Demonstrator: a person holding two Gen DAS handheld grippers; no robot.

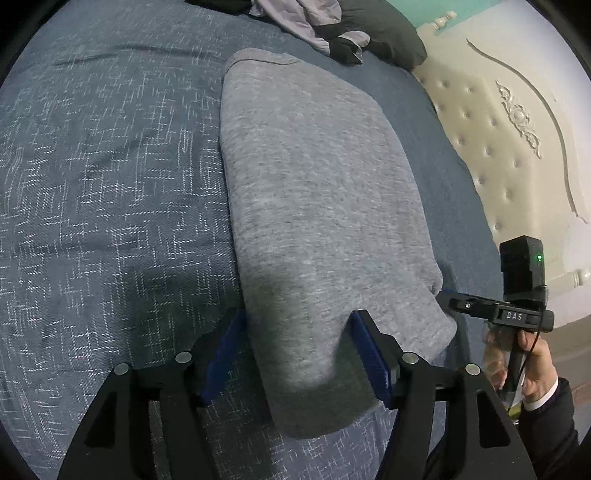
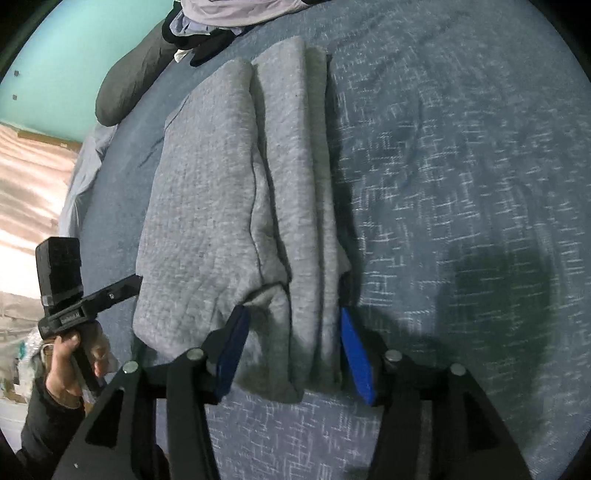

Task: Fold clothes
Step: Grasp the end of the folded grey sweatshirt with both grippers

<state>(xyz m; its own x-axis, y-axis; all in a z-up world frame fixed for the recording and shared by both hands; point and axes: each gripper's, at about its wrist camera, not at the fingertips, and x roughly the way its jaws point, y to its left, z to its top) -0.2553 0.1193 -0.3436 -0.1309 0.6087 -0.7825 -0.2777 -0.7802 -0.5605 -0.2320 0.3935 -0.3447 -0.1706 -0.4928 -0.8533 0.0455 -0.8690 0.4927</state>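
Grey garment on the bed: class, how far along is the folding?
Done: the grey garment lies in a long narrow strip, its layers doubled lengthwise. In hand: the left gripper and right gripper stand open astride its near end. Left: folding it shorter, then the clothes pile beyond.

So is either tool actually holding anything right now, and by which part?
Neither is clamped. The left tool and right tool each straddle the near end of the folded grey garment, with pads spread open around the cloth.
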